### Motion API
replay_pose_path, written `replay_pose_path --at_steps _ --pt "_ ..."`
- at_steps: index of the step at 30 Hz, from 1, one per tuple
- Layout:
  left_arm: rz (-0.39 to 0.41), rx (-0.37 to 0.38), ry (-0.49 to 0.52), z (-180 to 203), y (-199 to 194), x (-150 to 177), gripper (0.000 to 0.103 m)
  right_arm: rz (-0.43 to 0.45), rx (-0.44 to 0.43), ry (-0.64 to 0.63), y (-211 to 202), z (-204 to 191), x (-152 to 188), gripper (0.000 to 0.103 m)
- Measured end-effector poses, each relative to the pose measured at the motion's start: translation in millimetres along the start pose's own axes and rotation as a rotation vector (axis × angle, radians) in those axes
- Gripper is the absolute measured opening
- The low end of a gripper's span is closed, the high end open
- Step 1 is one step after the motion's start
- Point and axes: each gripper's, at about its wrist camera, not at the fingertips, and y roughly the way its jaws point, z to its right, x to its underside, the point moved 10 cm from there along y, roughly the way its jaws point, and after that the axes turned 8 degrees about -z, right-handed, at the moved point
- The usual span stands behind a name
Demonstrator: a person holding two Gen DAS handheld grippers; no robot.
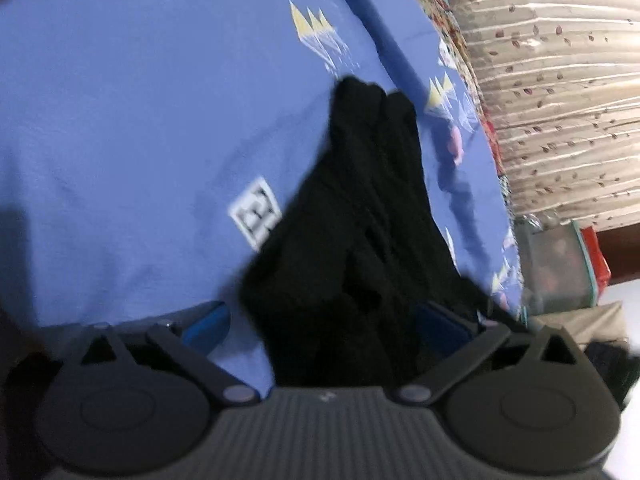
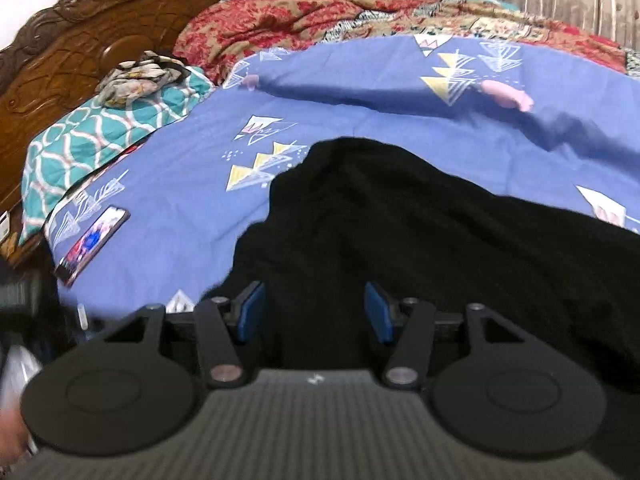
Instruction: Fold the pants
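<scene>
On blue bedsheet [image 2: 192, 184], black pants [image 2: 400, 216], tongs parted

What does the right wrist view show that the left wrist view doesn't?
Only the right wrist view shows the carved headboard, the phone, the teal pillow and the red quilt. Only the left wrist view shows the square marker tag and the plastic bin. Both show the black pants on the blue bedsheet, with jaws apart around the fabric.

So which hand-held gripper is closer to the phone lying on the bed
Right. The right hand-held gripper sits over the black pants with the phone off to its left on the blue sheet. The left hand-held gripper view shows no phone.
</scene>
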Motion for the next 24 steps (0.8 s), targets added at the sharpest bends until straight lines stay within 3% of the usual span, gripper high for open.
replay_pose_path --at_steps 2,3,4,6,11,14,17,18,20,21,22,24 --pt "0.009 0.005 0.03 6 11 -2 0.099 -0.024 0.02 0.019 15 -2 -25 0.058" --pt "0.017 -0.021 0.054 7 15 -3 0.072 -0.039 0.041 0.016 25 -3 -44 0.059" --pt "0.02 -0.062 0.101 9 17 -2 0.036 -0.046 0.064 0.01 33 -5 -51 0.062" --pt "-0.001 -0.078 0.147 12 20 2 0.022 -0.047 0.1 -0.002 45 -16 -67 0.068" --pt "0.052 -0.119 0.236 18 8 6 0.019 -0.103 0.156 -0.08 96 -42 -87 0.075" --pt "0.074 -0.127 0.285 21 -3 6 0.018 -0.209 0.164 -0.065 138 -47 -77 0.076" --pt "0.094 -0.14 0.349 25 -14 12 0.017 -0.287 0.257 -0.05 171 -32 -59 0.076" --pt "0.105 -0.148 0.37 27 -17 13 0.016 -0.289 0.237 -0.013 176 -25 -52 0.076" --pt "0.126 -0.151 0.395 30 -23 10 0.016 -0.246 0.206 0.038 171 -19 -51 0.056" --pt "0.132 -0.143 0.392 30 -26 7 0.016 -0.234 0.193 0.064 163 -18 -54 0.032" --pt "0.137 -0.131 0.381 29 -29 3 0.015 -0.215 0.161 0.111 155 -17 -61 0.021" --pt "0.159 -0.112 0.361 27 -40 -3 0.015 -0.132 0.038 0.243 130 -15 -82 0.02"
